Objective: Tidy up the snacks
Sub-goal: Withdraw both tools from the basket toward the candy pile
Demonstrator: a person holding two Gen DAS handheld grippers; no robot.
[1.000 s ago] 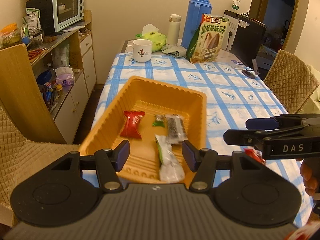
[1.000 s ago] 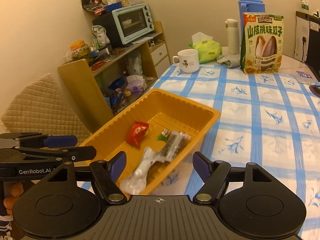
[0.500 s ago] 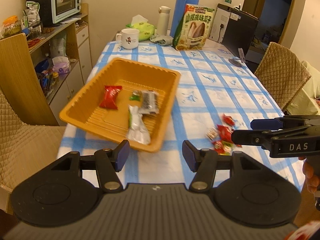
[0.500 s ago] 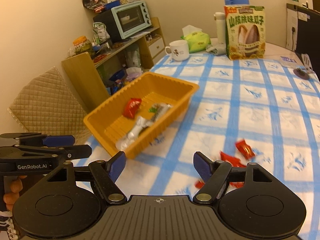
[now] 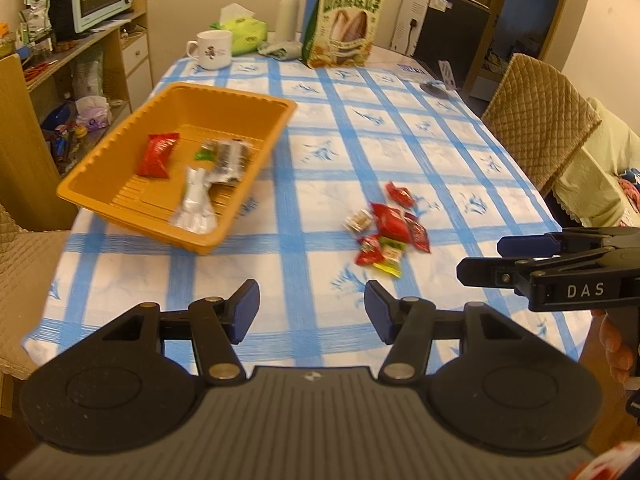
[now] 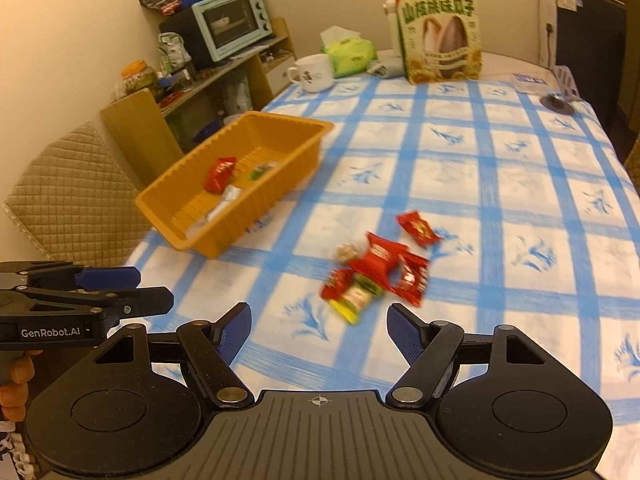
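An orange tray [image 5: 100, 160] [image 6: 276, 194] sits on the left of the blue-checked tablecloth and holds a red packet [image 5: 156, 154], a clear wrapper [image 5: 194, 204] and a dark bar [image 5: 230, 156]. A loose pile of small snacks [image 5: 386, 232] [image 6: 376, 276], mostly red packets with a yellow-green one, lies in the middle of the cloth. My left gripper [image 5: 311, 314] hangs open over the near table edge, short of the pile, holding nothing. My right gripper [image 6: 318, 338] is open just before the pile, with nothing between its fingers. Each gripper shows from the side in the other's view.
At the far end stand a white mug [image 5: 210, 49], a green tissue pack [image 5: 242, 32], a pale flask [image 5: 288, 12], a blue thermos and a large seed bag [image 5: 344, 24]. Padded chairs [image 5: 536, 128] flank the table. A shelf with a toaster oven [image 6: 228, 24] stands left.
Both grippers drew back from over the tray toward the near table edge. The tray now looks farther off and the snack pile has come into view ahead.
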